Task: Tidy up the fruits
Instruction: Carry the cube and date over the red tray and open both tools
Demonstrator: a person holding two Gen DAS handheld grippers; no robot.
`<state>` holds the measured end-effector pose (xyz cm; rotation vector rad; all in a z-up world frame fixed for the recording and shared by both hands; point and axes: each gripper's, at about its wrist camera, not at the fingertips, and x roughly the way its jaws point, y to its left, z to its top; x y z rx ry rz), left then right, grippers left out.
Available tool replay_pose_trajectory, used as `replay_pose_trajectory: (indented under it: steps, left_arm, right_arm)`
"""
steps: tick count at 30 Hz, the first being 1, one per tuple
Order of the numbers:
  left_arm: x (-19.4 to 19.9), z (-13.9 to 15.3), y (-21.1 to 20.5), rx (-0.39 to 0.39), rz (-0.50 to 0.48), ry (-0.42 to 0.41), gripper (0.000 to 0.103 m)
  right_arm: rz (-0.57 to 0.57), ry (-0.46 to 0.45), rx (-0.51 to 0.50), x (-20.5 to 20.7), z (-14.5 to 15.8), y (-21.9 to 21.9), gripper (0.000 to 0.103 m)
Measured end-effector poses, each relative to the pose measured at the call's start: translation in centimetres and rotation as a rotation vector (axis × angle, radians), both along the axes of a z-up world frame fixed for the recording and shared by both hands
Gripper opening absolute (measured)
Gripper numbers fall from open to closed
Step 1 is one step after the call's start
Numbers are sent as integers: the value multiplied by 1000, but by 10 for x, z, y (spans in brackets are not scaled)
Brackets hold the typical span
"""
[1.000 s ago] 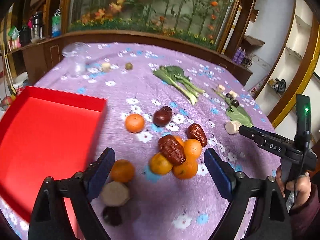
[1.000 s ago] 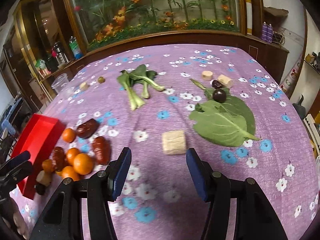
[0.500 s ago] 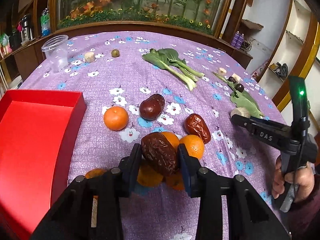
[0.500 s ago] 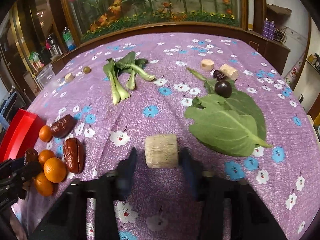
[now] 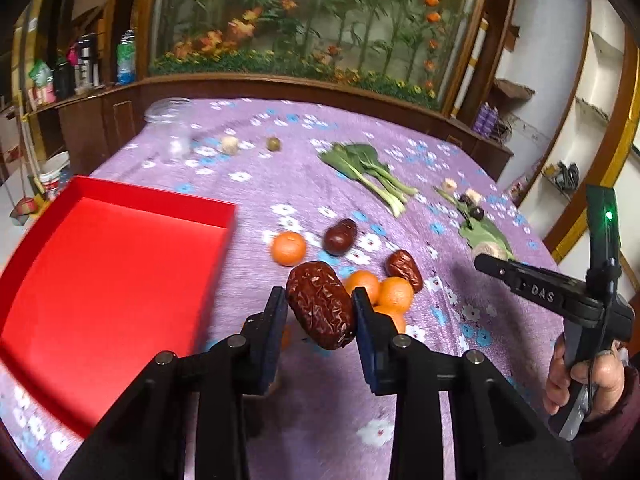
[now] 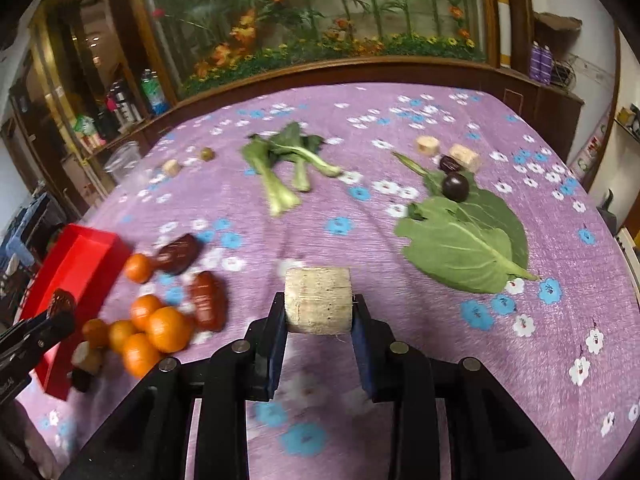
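Observation:
My left gripper holds a wrinkled brown date between its blue pads, lifted above a pile of oranges; its jaws are still closing on the date. More dates and a lone orange lie beyond. The red tray sits to the left. My right gripper is shut on a beige cylindrical chunk, held just above the purple cloth. In the left wrist view the right gripper shows at the right edge.
Bok choy, a big green leaf with dark plums and beige pieces lie farther back. A clear cup and a small green fruit stand at the far left. A person's hand grips the right handle.
Both grippers went from open to shut: the left on the date from the orange pile, the right on the beige chunk. Both things now sit raised off the cloth.

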<state>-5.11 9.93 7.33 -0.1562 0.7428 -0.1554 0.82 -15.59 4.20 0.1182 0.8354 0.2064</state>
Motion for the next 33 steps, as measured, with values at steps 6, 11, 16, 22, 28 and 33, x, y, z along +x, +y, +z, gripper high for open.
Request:
replay_pose_trajectory:
  steps: [6,11,16,22,28,33]
  left_arm:
    - [-27,15,52,-7,134,-46,31]
    - [-42,18,102,26,283,-66,31]
    - [-44,8,144,32,389,-43,31]
    - [-38,-6,173,34,443,-8,31]
    - [-35,-16,183,49,458,9,31]
    - [-35,-18,184,66,468,16,31]
  right_arm:
    - [131,-21,23,-26,20,57,33]
    - [278,-16,60,-44,29,125,33]
    - [431,5,91,-56,30,199,33]
    - [550,30,84,-60,23,266,33]
    - [578,85,63,-47,-1,301,34]
    - [582,103,50,-44,-13,313,34]
